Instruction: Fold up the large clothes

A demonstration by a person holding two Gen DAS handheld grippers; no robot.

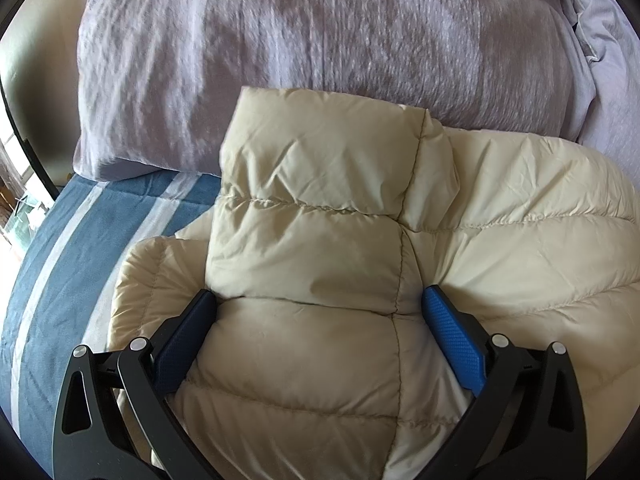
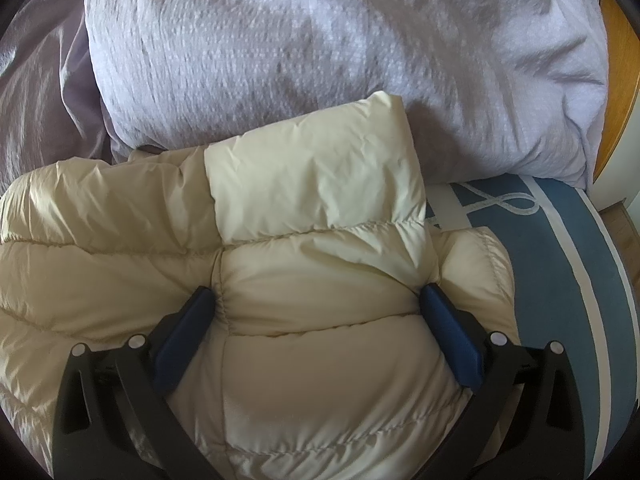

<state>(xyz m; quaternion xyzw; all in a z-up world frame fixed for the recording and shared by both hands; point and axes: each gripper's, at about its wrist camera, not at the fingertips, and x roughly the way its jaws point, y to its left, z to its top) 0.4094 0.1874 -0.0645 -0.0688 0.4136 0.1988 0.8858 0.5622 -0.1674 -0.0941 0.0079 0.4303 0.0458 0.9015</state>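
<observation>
A cream quilted puffer jacket (image 1: 520, 240) lies on the bed, its body spreading right in the left wrist view. One sleeve (image 1: 312, 208) is folded over it and points at the pillow. My left gripper (image 1: 318, 300) stands open astride this sleeve, with the blue pads (image 1: 452, 340) against its sides. In the right wrist view the jacket body (image 2: 88, 232) spreads left and the other sleeve (image 2: 320, 208) lies over it. My right gripper (image 2: 318, 300) is open and straddles that sleeve, whose puffy fabric fills the gap between the fingers.
A large lilac pillow (image 1: 300, 48) lies just beyond the sleeve ends, and is seen again as the lilac pillow (image 2: 340, 40). The blue and white striped bedcover (image 1: 60, 260) shows left of the jacket, and the same bedcover (image 2: 560, 280) right of it. A wooden headboard (image 2: 620, 80) stands at far right.
</observation>
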